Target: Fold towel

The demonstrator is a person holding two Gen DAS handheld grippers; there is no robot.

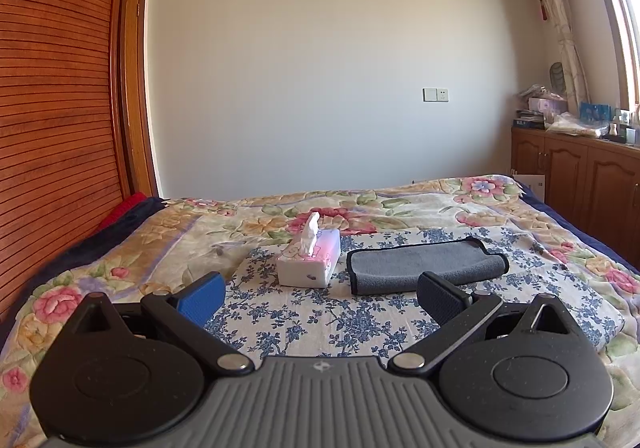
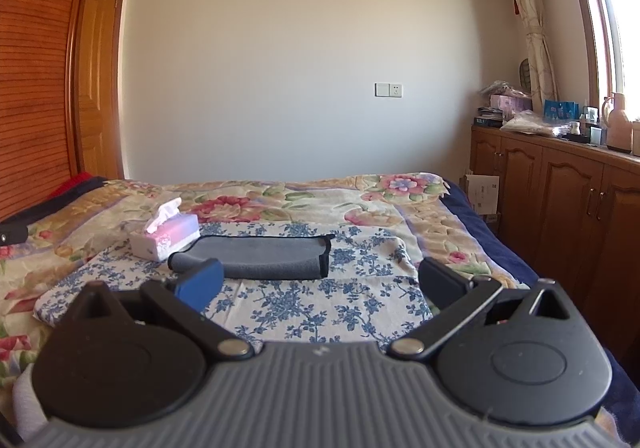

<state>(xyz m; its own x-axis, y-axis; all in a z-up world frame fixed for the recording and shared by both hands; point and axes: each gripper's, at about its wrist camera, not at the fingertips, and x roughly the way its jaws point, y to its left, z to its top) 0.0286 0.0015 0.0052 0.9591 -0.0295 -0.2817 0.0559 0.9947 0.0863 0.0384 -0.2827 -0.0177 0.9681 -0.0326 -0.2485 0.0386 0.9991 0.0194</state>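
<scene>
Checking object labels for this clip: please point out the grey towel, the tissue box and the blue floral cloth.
grey towel [image 1: 424, 262]: left wrist view, middle of its folded top.
tissue box [image 1: 310, 262]: left wrist view, top face near the opening.
blue floral cloth [image 2: 320, 308]: right wrist view, bare patch in front of the towel.

The towel is a matt grey cloth with a fine, soft nap and a black stitched hem. It lies on a thin blue-and-white floral cotton-like cloth, smooth with slight creases. At its nine o'clock stands the tissue box, a soft glossy plastic wrap with crinkled white paper at the top. The bed carries a matt quilted floral cover. The left gripper and right gripper are matt black plastic with ribbed grey bodies, dull metal rivets and finely textured rubbery pads. At three o'clock the cabinets are glossy varnished wood; at nine o'clock the slatted panel shows ribbed, satin wood.
</scene>
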